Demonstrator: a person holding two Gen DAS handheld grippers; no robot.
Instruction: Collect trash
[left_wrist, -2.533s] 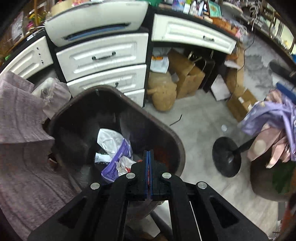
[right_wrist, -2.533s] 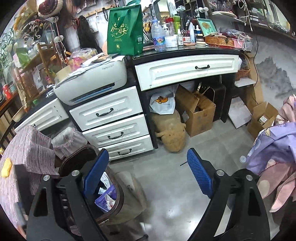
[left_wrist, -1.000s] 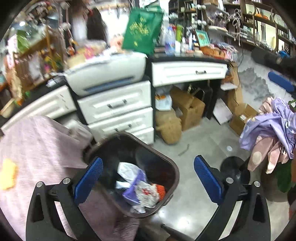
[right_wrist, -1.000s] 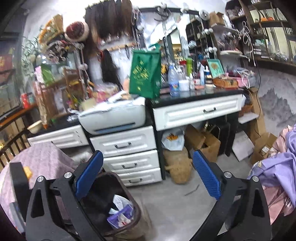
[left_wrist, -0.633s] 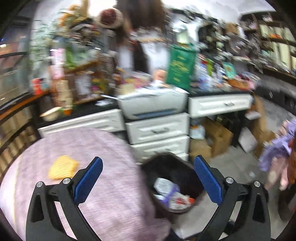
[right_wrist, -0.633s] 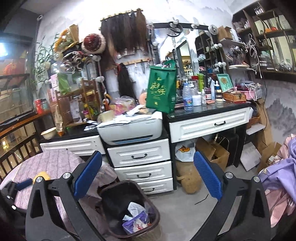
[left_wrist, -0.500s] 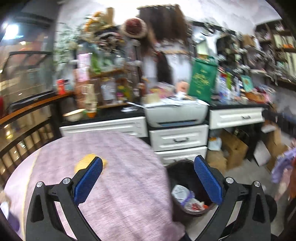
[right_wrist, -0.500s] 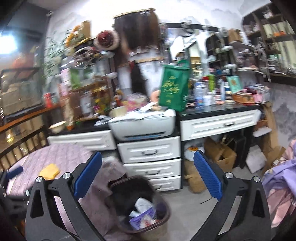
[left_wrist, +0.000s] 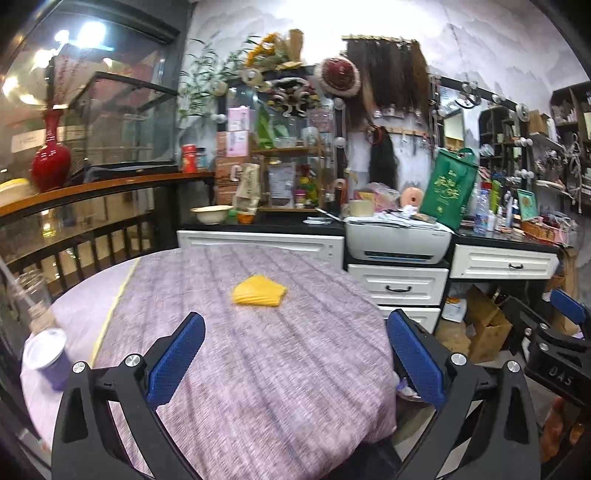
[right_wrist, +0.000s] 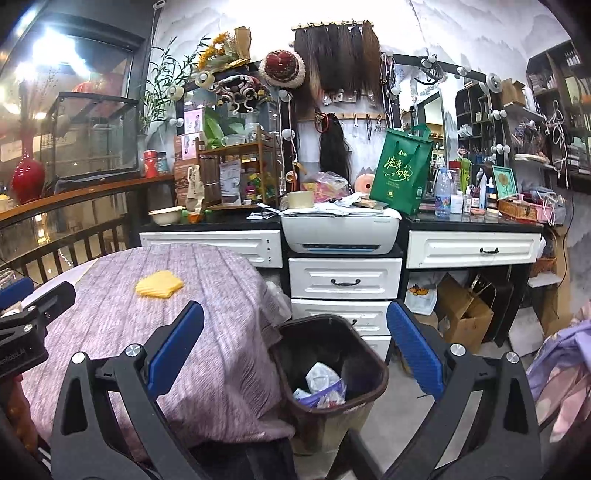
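A yellow crumpled piece of trash lies on the round table with a purple cloth; it also shows in the right wrist view. My left gripper is open and empty above the table's near part, short of the yellow piece. A dark brown trash bin with wrappers inside stands on the floor right of the table. My right gripper is open and empty above the bin.
A purple paper cup and a glass jar stand at the table's left edge. White drawers with a printer stand behind the bin. Cardboard boxes sit under the desk. Clothes hang at right.
My left gripper opened over the bin, then rose and swung left from the bin to over the table. The right gripper rose and pulled back, staying open.
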